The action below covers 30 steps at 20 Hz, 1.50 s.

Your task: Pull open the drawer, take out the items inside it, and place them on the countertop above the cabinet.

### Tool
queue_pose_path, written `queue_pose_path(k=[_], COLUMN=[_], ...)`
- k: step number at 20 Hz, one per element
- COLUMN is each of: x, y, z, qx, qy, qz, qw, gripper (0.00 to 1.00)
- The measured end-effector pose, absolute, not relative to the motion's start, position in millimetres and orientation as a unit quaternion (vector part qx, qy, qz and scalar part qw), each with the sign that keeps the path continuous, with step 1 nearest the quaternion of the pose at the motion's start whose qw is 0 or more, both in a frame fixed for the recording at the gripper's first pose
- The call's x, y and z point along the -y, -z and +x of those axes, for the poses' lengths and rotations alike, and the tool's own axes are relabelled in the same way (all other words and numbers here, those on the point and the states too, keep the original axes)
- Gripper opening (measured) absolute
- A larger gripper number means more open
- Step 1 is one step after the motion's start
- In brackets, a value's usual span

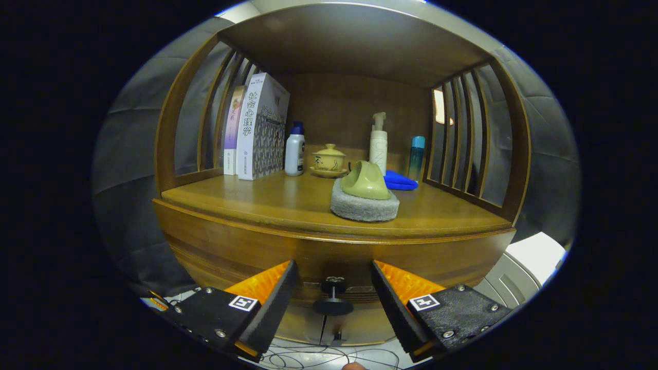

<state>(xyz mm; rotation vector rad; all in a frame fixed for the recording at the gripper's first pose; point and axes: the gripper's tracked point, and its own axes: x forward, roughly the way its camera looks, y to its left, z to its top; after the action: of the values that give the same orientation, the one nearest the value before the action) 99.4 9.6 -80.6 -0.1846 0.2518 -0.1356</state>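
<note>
1. lining up on the knob (333,297), the gripper (333,303) sits low in front of the cabinet with its fingers spread apart, one on each side of the knob and neither touching it.
2. the drawer (334,267) looks closed, its front flush under the countertop (288,203), so this reads as the very first step: the pull has not begun.
3. next move, as i judge it: ease forward a little, close both fingers on the knob's stem, then draw straight back toward the person.
4. the knob points out at the gripper, its stem running front to back; the drawer's long axis runs side to side along the cabinet front.
5. a scrub pad (365,198) with a green handle lies on the countertop near the front edge, with bottles, books and a small lidded pot behind it, leaving bare wood to the left for whatever comes out.
</note>
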Motion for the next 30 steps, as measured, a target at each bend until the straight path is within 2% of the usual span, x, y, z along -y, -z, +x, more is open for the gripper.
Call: queue_pose_path(k=[7, 9, 18, 30], x=[-11.0, -4.4, 8.9, -11.4], y=[81.5, 68.2, 25.2, -27.8], z=[99.0, 97.6, 49.3, -4.1], qx=[-0.121, -0.098, -0.083, -0.027], qy=[0.071, 0.07, 0.061, 0.022], qz=[-0.1, -0.115, -0.035, -0.019], qw=[0.985, 0.986, 0.994, 0.999], gripper=[0.92, 0.93, 0.95, 0.95])
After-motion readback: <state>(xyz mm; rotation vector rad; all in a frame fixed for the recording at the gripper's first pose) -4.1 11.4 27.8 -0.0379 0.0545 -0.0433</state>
